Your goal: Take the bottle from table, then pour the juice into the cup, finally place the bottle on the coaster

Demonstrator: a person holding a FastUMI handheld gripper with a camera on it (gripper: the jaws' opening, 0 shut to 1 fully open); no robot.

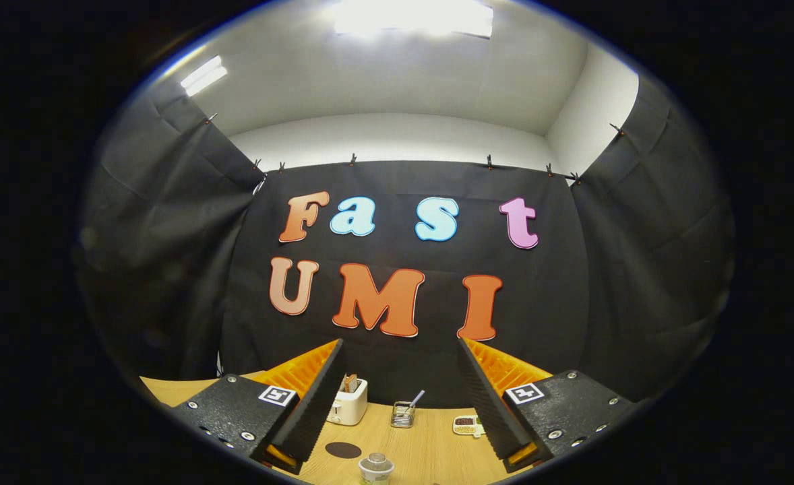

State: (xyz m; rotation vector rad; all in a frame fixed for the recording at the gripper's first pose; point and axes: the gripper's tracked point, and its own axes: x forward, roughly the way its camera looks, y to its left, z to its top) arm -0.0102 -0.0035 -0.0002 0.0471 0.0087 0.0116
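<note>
Approach step: gripper [400, 404] hovering, jaws apart and empty. Clear plastic bottle with pale cap [376, 466] sitting on wooden table [431, 444] at 6 o'clock, between them; dark round coaster [343, 450] at its 10 o'clock. Next: lowering to grasp.

Gripper [400, 404] camera, high above table [431, 444], facing booth wall [404, 364]
</note>
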